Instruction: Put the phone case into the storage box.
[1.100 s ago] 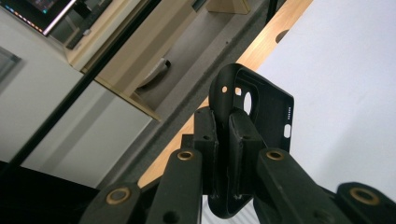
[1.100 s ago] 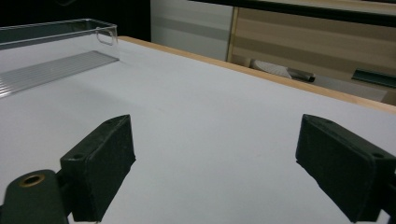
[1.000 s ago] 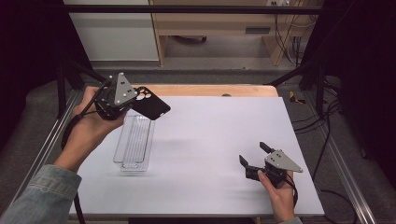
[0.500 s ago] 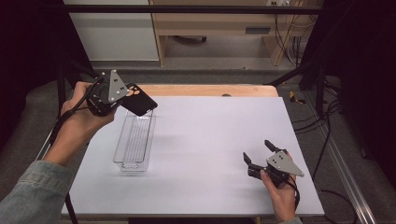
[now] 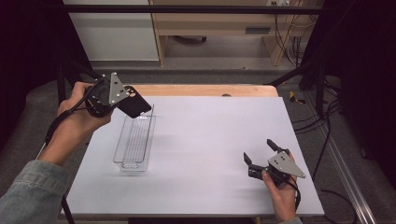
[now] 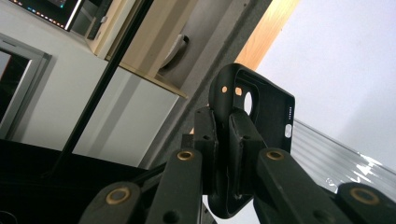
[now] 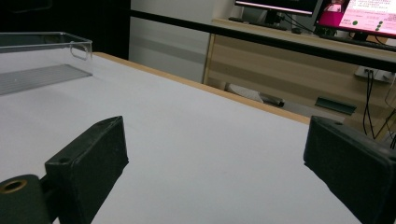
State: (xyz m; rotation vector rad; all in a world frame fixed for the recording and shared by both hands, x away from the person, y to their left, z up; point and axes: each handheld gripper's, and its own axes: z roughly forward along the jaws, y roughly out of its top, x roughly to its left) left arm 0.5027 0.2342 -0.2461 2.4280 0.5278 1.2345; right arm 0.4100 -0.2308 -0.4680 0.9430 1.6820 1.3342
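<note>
A black phone case [image 5: 136, 103] hangs in the air over the far end of a clear plastic tray [image 5: 134, 140], and my left gripper [image 5: 122, 100] is shut on it. In the left gripper view the jaws pinch the case [image 6: 264, 100] by its lower edge, camera cutout up, with the left gripper [image 6: 229, 128] tilted up over the tray [image 6: 336, 158]. My right gripper [image 5: 258, 149] rests near the table's front right, open. Its jaws have just been opening and nothing is between them. The right gripper [image 7: 215, 140] looks across bare white tabletop toward the tray [image 7: 42, 56].
The white table top [image 5: 210, 140] has a wooden strip [image 5: 201, 90] along its far edge. Beyond it stand a wooden desk [image 7: 289, 70] and monitors. Black frame bars and cables run along the right side.
The left hand has shifted the phone case slightly leftward over the tray's far end. The right gripper's jaws stand a little wider; that hand has stayed in place.
</note>
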